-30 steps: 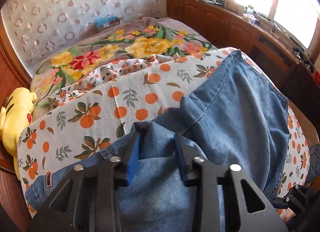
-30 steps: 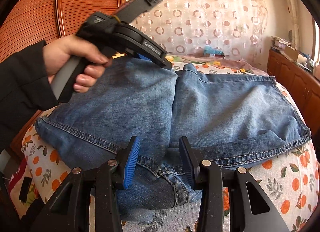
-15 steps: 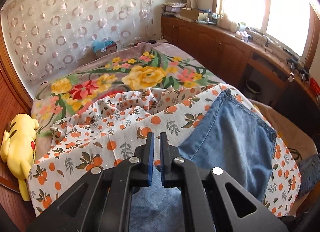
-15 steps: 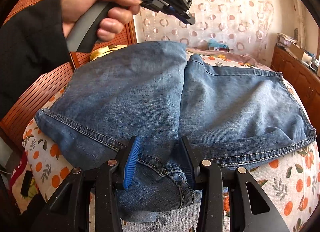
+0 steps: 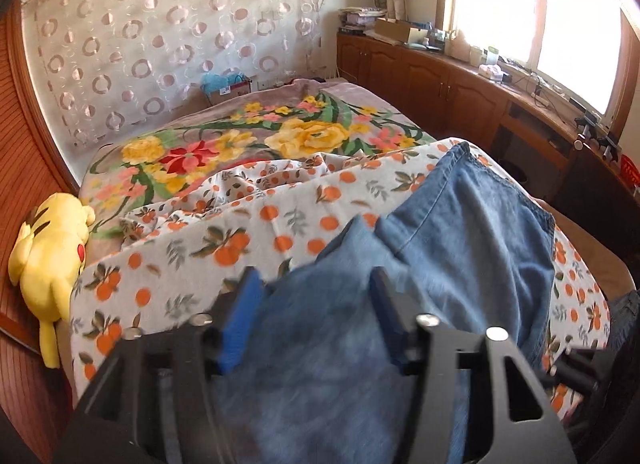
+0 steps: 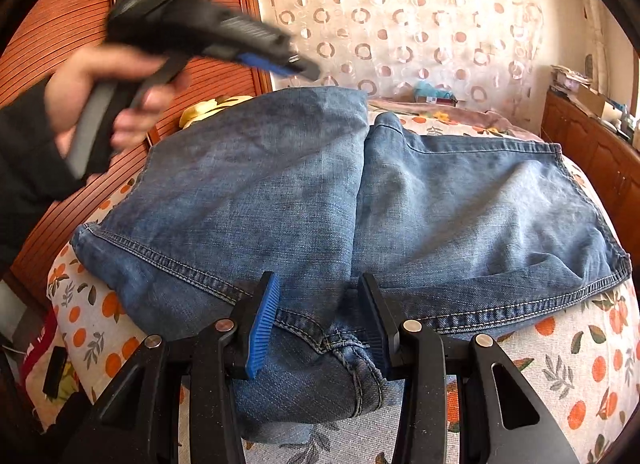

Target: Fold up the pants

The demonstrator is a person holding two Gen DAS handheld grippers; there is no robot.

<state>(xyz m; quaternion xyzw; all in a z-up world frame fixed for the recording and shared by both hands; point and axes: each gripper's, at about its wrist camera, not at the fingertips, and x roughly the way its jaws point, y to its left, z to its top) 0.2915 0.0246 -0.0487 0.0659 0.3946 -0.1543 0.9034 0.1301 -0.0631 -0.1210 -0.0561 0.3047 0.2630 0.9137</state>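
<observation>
the bed wears an orange-print sheet, rumpled toward a floral blanket at the far end. folded blue jeans lie across the sheet's near end, and a yellow plush toy rests along the bed's edge.

Home bedroom: bed, floral blanket

One pair of jeans lies ahead of the fingers, on one orange-print sheet. Two grippers show, and one yellow plush toy sits far left of the fingers.
</observation>
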